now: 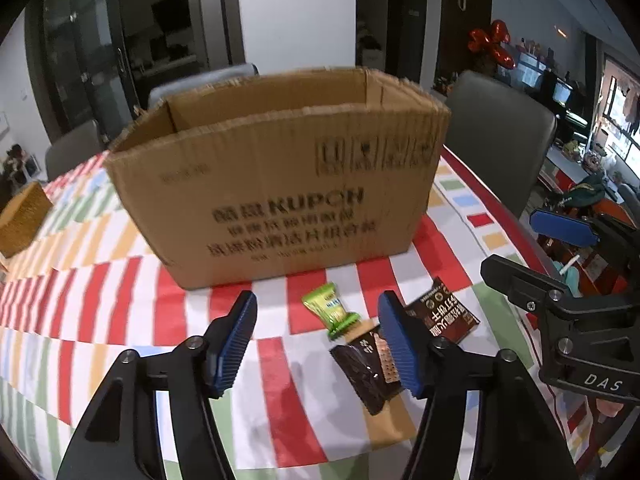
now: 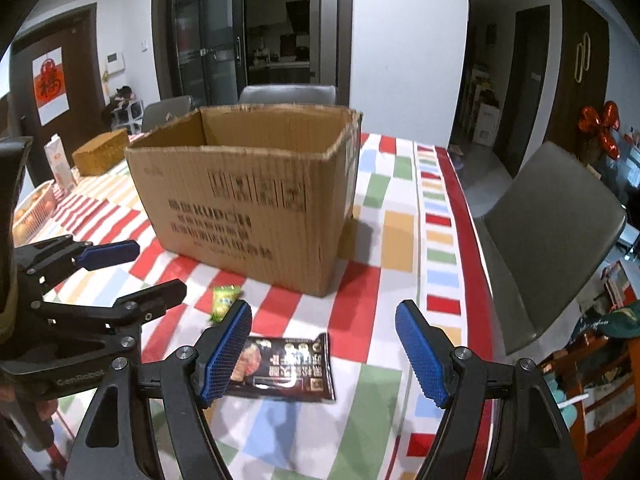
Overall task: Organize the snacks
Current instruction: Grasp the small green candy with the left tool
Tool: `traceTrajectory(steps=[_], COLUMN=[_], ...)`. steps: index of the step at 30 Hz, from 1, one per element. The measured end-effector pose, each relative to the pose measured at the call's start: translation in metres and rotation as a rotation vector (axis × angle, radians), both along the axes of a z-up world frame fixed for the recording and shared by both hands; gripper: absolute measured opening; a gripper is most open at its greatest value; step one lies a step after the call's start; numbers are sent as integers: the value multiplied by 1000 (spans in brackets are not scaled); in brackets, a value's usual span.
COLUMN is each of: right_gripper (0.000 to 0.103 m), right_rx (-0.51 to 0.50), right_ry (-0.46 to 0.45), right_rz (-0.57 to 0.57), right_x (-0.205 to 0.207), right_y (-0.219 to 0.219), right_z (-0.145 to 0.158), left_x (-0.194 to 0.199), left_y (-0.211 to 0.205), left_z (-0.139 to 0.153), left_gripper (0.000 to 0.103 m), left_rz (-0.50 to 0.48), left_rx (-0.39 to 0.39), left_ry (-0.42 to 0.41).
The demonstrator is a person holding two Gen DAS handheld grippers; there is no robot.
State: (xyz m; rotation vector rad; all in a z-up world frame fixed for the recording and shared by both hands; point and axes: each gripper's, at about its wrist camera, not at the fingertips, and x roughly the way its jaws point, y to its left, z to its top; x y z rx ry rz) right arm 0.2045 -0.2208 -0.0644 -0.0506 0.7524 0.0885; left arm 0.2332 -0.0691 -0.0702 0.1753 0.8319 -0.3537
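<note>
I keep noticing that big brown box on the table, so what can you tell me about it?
The cardboard box is plain brown corrugated card, open at the top with rough, torn-looking upper edges and no flaps showing. Its front carries dark print: the word KUPCH, lines of Chinese characters and a row of handling symbols. It stands upright on the striped tablecloth. Its contents cannot be seen. Three snack packets lie just in front, apart from it; neither pair of fingers touches it.
</note>
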Motion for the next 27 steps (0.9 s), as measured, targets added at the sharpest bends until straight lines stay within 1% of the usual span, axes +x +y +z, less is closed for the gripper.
traceTrajectory(steps=[5,10,15,20,24,27], right_gripper=[75,75,75,75,75,75], right_rx=[7,13,10,-5,-20,-44], right_ry=[36,63,85,89,99,101], right_rz=[-1,-8,2,21,39,57], right_x=[4,11,19,25,28,28], right_y=[-2,-4,-4,-1,2,5], right_z=[-15,-26,-34,-37,-40,-41], left_x=[11,27,39,46,50,49], left_y=[-6,-10,-12,-14,-16,-16], left_z=[-19,-34,-46,-57,-65,-68], left_gripper=[52,42,38,34,24,23], left_rz=[-9,10,31,49,52,51], left_rx=[-7,-9,-20,-9,-6,-6], left_ry=[50,101,147,178,195,186])
